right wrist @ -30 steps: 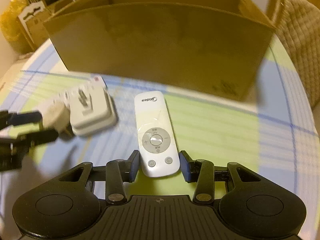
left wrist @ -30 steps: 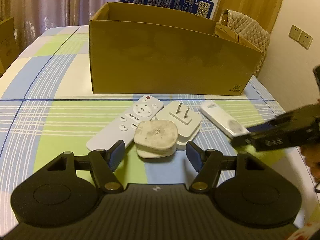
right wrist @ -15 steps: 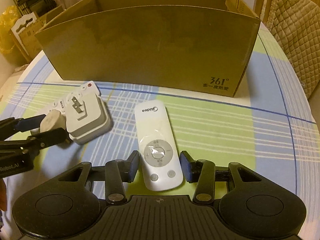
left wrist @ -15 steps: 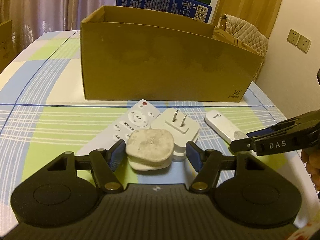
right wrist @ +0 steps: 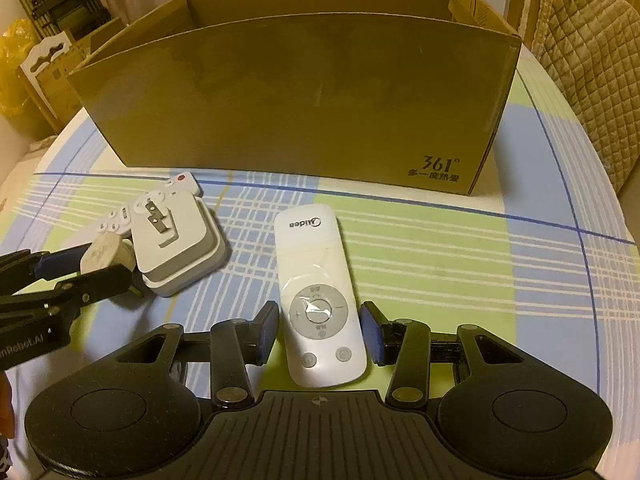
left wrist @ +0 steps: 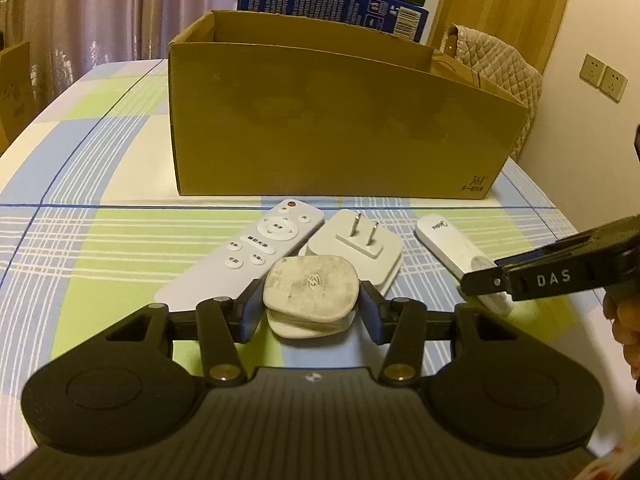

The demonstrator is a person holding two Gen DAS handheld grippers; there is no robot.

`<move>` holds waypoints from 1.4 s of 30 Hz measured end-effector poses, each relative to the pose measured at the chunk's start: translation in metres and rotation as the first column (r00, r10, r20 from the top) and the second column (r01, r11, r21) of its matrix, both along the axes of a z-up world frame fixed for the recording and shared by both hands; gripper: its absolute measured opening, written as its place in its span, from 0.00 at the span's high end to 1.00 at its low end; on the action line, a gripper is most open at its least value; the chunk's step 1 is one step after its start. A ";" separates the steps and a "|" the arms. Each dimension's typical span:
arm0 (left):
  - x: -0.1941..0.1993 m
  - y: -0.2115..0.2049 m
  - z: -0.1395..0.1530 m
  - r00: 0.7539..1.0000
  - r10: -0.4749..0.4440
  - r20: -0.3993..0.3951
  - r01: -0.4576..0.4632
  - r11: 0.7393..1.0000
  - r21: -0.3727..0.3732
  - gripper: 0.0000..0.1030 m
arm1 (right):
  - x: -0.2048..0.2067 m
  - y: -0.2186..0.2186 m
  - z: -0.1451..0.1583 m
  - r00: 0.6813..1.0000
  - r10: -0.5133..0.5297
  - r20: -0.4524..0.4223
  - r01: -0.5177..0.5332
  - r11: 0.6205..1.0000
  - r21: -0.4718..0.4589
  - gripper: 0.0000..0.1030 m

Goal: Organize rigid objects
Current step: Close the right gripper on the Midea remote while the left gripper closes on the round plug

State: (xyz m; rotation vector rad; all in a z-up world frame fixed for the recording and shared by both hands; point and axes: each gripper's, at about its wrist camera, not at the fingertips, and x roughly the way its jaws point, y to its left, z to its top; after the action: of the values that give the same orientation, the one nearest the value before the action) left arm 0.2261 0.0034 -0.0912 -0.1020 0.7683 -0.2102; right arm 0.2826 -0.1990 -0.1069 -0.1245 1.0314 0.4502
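Cardboard box [left wrist: 332, 120]: standing beyond both jaws, awaiting items. Midea remote [right wrist: 318, 300]: lying between the right gripper [right wrist: 320, 334] pads, narrowly spread, not yet pinching; squeeze squarely. Rounded worn plug [left wrist: 310, 292]: left gripper [left wrist: 310, 314] has just been closing, now pinching it; lift level.

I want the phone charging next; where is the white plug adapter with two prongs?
In the left wrist view, the white square plug adapter lies on the checked tablecloth, prongs up, between two white remotes, before the cardboard box.
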 end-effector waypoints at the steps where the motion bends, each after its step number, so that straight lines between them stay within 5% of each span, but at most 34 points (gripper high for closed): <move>1: -0.002 0.000 0.001 1.000 -0.002 -0.002 0.002 1.000 -0.002 0.57 | -0.001 0.000 0.000 1.000 0.001 -0.002 -0.001 1.000 0.000 0.59; 42: -0.004 -0.004 -0.005 0.999 0.038 -0.025 -0.039 0.999 -0.008 0.57 | 0.005 0.010 -0.006 0.999 -0.033 0.035 0.031 0.999 0.037 0.51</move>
State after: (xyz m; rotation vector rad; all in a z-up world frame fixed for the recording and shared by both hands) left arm 0.2223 -0.0007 -0.0966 -0.1277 0.7898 -0.1760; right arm 0.2872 -0.1892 -0.1126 -0.0835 0.9883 0.4357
